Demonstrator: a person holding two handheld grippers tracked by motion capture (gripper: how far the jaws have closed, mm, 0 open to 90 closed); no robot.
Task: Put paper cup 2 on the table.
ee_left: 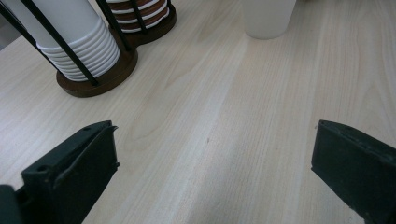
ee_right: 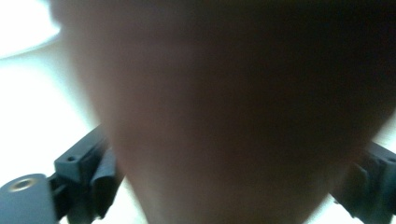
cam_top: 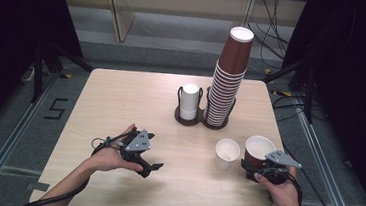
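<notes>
We are holding the right claw [cam_top: 257,165] at the lower right of the high view, its jaws standing on either side of the brown cup [cam_top: 258,151], which is standing upright on the bench [cam_top: 121,102]; in the right gripper view the cup's blurred wall is sitting between the jaws, and whether the pads are pressing on it we cannot tell. Just left of it a white cup [cam_top: 227,153] is standing open. Our left claw [cam_top: 152,168] is resting at the lower left, jaws spread over bare wood. A cup holder [cam_top: 189,117] is carrying white and brown stacks behind.
</notes>
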